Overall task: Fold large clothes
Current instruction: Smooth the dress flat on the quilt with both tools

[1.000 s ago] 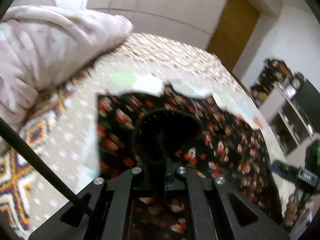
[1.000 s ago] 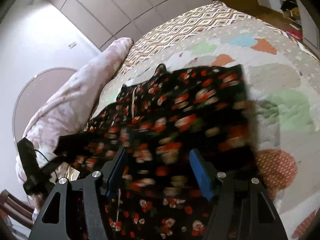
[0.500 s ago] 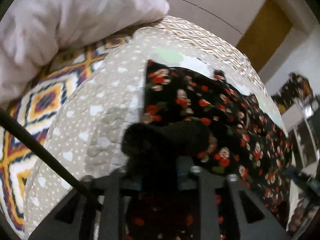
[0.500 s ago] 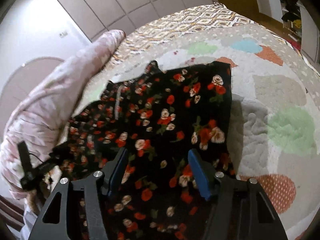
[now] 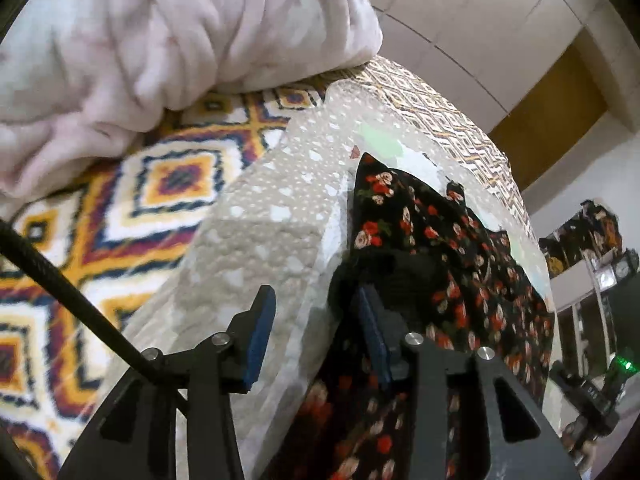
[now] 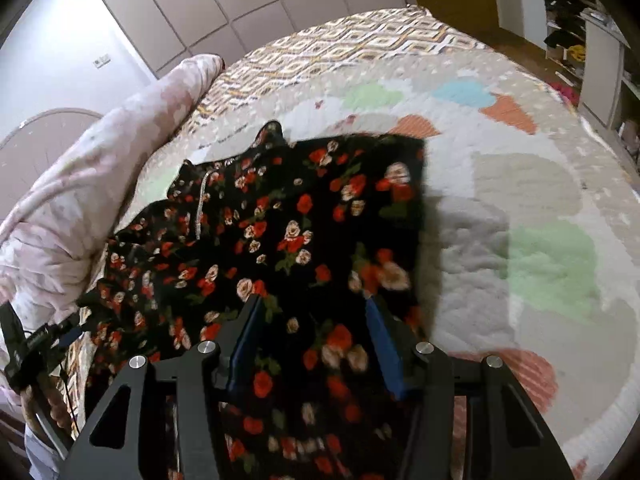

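Floral dress lies spread on the quilted bedspread of the bed, beside a pink duvet. Judged light, limp and prone to bunching; best taken at hem corners or side seams. Left hand-held gripper: jaws spread, straddling the dress edge, holding nothing. Right hand-held gripper: jaws spread, angled down over the fabric, nothing pinched.

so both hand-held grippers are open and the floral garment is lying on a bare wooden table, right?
Not a table. The floral garment lies on a quilted bedspread with pastel patches, clear in the right wrist view. Both the left hand-held gripper and the right hand-held gripper are open, as you said.
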The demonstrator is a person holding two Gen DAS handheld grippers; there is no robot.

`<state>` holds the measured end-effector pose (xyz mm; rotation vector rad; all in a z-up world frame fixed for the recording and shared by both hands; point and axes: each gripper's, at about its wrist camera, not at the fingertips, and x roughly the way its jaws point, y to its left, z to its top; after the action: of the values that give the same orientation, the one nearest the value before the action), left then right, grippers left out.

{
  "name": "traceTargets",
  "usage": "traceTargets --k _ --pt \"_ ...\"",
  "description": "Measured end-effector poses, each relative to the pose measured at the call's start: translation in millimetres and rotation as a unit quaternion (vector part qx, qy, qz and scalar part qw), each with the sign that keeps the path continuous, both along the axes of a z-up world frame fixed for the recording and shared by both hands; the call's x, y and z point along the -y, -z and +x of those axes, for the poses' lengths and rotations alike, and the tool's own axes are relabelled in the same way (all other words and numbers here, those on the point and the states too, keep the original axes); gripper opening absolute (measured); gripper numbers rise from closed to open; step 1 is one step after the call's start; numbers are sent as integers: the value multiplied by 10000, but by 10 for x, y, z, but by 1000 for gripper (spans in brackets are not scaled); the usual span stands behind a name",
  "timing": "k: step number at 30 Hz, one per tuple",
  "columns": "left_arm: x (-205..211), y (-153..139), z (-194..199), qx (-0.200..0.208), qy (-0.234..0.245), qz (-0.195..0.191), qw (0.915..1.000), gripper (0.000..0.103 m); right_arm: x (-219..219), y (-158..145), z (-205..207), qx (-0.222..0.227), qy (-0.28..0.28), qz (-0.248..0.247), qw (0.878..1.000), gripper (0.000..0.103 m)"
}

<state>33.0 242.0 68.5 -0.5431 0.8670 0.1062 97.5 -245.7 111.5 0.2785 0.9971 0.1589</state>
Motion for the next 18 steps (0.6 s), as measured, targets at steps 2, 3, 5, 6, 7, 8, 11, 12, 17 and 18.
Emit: traceTargets --k 2,3,5,6,7,8,11,12,17,18 --pt "35 -60 -203 29 21 174 9998 51 65 -75 -156 9 -38 -67 10000 57" --pt "51 -75 -283 42 35 232 9997 52 92 -94 -212 2 -42 -97 9999 57" --pt "107 -91 -487 48 97 347 9993 56 171 -123 -409 -51 -55 -201 9998 57" --pt "128 -89 -565 34 109 379 9992 56 205 -127 -472 -59 -46 -212 9997 57" --pt "152 -81 -666 21 116 398 9991 57 252 -130 -566 -67 -31 -202 9998 58" --pt "173 -67 -764 16 126 379 9992 58 310 -124 -677 -84 1 -174 9998 58" --pt "204 0 -1006 -29 210 344 9992 59 471 -62 -961 -183 100 -115 9997 58" --pt "222 28 -1086 -48 257 367 9990 59 520 -31 -1066 -218 129 -125 9996 58" --pt "265 189 -1367 -152 450 321 9984 60 712 168 -1453 -450 156 115 9988 58" --pt "269 224 -1407 -175 459 304 9983 60 741 203 -1514 -488 181 185 9985 58"
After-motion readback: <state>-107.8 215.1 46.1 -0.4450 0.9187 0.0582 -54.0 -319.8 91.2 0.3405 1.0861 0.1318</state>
